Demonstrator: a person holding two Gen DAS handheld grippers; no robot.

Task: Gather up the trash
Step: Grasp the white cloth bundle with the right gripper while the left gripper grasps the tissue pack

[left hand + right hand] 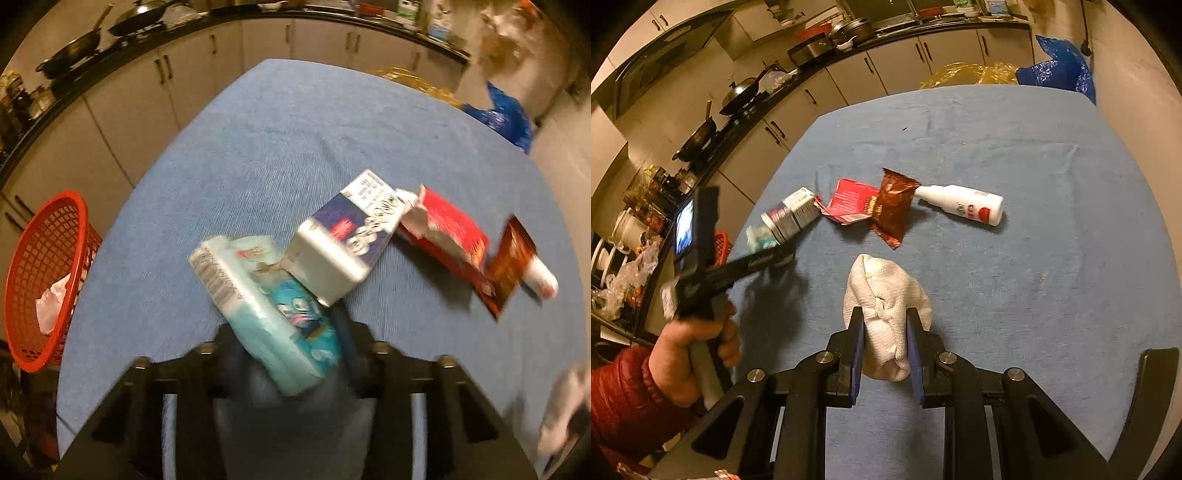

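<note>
Trash lay scattered on the blue-covered surface (1052, 229): a white bottle (964, 208), a brown wrapper (892, 210) and a torn red box (849, 201) clustered at its middle. The right gripper (884, 356) pinched a crumpled white cloth (886, 295) nearer the camera than the wrapper. The left gripper (291, 354) closed on a pale blue tissue pack (266, 306), a small carton (343, 240) leaning against it. A red basket (48, 277) stood beyond the surface's left edge.
</note>
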